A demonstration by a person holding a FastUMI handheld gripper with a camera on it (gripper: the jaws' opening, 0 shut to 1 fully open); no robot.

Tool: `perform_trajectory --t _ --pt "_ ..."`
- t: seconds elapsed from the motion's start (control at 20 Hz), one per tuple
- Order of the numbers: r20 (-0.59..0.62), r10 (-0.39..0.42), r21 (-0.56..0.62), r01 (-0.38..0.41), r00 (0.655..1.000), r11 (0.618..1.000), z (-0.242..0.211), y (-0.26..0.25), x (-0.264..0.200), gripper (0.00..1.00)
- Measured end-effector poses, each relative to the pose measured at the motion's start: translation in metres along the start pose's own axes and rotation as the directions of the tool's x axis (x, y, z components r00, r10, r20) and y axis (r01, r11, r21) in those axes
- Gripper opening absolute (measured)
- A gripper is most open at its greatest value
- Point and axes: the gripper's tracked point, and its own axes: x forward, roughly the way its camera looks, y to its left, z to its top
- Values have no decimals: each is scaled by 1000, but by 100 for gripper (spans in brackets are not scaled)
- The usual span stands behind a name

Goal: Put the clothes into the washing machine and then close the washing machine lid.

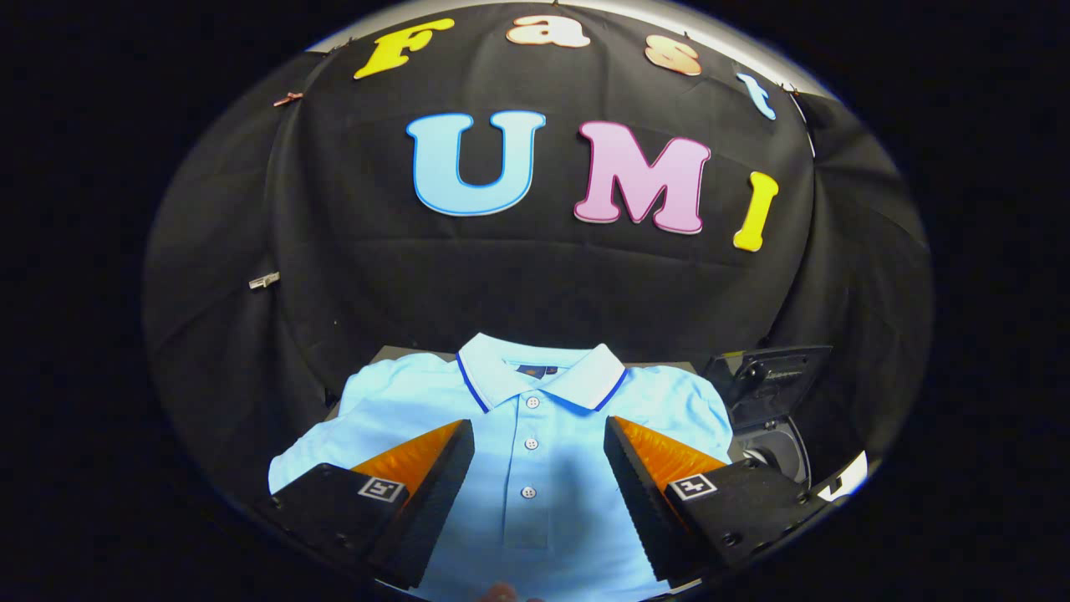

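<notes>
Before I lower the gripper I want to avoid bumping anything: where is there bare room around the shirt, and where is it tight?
The gripper is open above the polo shirt, which covers most of the surface. Bare strips of the surface show only behind the collar, against the black cloth wall. It is crowded beside the shirt's sleeve, where the washing machine, lid raised, sits close.

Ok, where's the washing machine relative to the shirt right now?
In the gripper view the washing machine sits just beyond the shirt's right sleeve, lid up. The open tongs straddle the shirt's button placket.
</notes>
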Motion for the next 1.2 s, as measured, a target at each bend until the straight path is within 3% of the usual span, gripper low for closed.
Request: perform_trajectory --t 0.35,0.6,0.9,1.0,1.1,1.2 --pt "-252 12 24 -6 968 1000 -35 -4 28 99" --pt "-317 20 46 -5 948 999 -36 -3 31 98" --pt "-468 18 39 0 884 999 -39 -4 32 98" --pt "-495 15 36 3 869 999 -40 -7 32 94" --pt "-508 14 52 15 861 999 -40 -7 31 82" --pt "-518 6 51 23 855 998 -41 -9 31 82"
